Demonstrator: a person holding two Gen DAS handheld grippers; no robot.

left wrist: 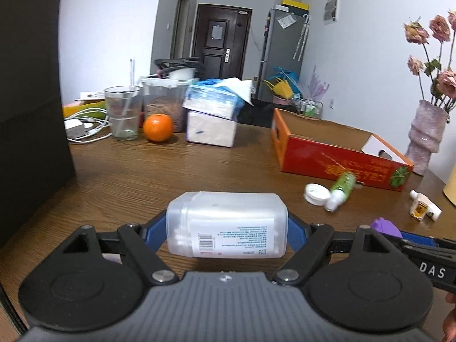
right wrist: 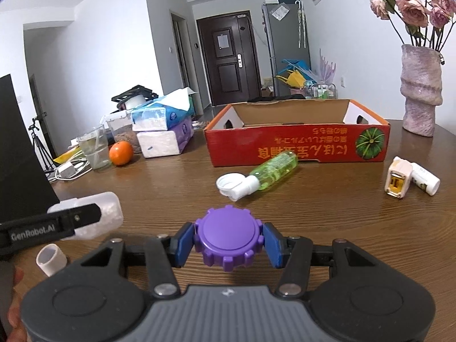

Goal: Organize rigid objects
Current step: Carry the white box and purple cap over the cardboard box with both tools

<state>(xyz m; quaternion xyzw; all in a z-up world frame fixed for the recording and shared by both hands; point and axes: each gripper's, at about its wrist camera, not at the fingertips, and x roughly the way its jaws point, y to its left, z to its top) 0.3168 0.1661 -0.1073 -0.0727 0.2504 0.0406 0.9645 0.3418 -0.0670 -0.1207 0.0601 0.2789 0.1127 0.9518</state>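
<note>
- "DAS" appears in white letters on the black arm of the right tool (left wrist: 421, 245).
- "GenRobot.AI" appears on the black arm of the left tool (right wrist: 51, 228).
- The cotton swab box (left wrist: 226, 223) carries a barcode label; its small print is unreadable.
- The red carton (right wrist: 296, 145) carries inverted yellow characters, not legible.

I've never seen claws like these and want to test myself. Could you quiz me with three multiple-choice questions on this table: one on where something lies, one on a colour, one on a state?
1. Where does the green bottle lie?
A. inside the red box
B. on the table in front of the red box
C. beside the vase

2. What colour is the gear-edged knob in the right claw?
A. purple
B. orange
C. white

3. How is the left claw?
A. open and empty
B. shut on an orange
C. shut on a clear plastic box

Answers: B, the bottle lies on its side on bare wood before the red box; A, it is plainly purple; C, its blue pads press both ends of the clear plastic box.
</note>
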